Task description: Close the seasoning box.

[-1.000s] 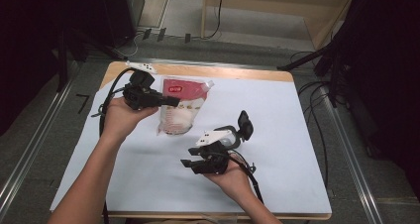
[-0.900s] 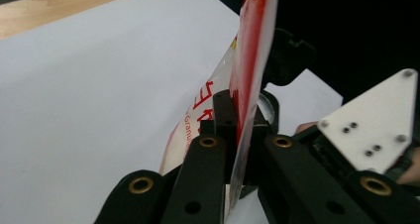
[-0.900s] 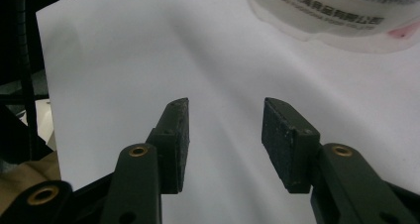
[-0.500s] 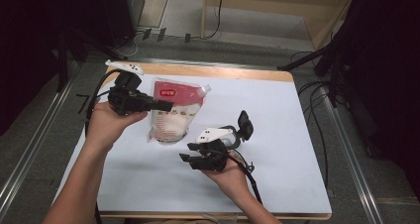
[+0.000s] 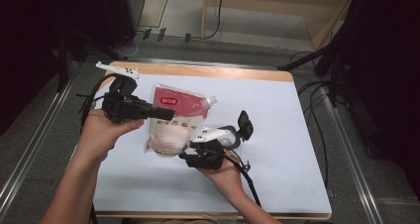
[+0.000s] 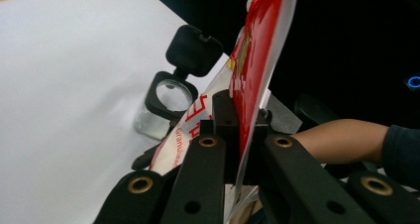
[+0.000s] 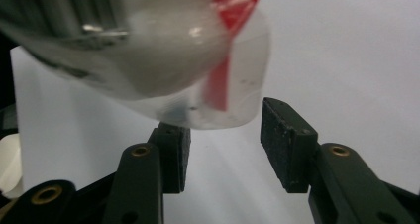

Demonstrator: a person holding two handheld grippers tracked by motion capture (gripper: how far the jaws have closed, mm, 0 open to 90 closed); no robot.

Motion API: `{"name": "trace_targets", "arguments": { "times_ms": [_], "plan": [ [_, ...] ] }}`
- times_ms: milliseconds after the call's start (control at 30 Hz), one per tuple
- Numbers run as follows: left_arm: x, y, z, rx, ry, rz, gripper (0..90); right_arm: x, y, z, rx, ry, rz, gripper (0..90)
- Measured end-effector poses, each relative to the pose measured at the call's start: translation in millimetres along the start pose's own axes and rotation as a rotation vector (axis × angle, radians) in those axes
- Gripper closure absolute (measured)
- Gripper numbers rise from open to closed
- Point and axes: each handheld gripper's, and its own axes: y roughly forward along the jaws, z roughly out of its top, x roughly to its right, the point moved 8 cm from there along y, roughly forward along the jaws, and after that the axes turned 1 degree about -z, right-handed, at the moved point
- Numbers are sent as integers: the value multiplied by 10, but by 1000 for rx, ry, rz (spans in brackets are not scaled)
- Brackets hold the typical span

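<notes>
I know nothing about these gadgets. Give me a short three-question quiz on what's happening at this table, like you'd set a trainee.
1. True or false: the left hand-held gripper is clamped on the red and white pouch.
2. Which stands on the table beside the pouch? A) a clear jar with a flipped-open black lid B) a green mug C) a metal bowl
3. Fill in: the right hand-held gripper has its jaws ____, with the pouch's bottom end just above them.

Key:
1. True; its jaws pinch the pouch's edge and hold it up.
2. A; the clear jar shows in the left gripper view.
3. Open; the pads do not press on the pouch.
</notes>
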Motion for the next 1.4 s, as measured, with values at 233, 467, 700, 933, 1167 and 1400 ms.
{"name": "trace_targets", "arguments": {
  "times_ms": [233,467,700,933,1167,1400],
  "plan": [
    [-25,98,-18,4,-85,-36,900,-23,-20,5,62,-52,-59,594],
    [-100,138,1,31,-77,-26,900,-168,-21,-7,61,-132,-16,608],
    [-134,193,24,59,-8,7,888,-349,-65,21,65,-190,23,652],
    [-167,295,21,79,5,-7,869,-489,-83,29,62,-180,96,645],
    [-137,428,26,149,51,-61,863,-546,-107,24,51,-178,123,645],
    [-263,487,8,178,-25,-16,879,-497,-92,-3,46,-141,111,635]
  ]
}}
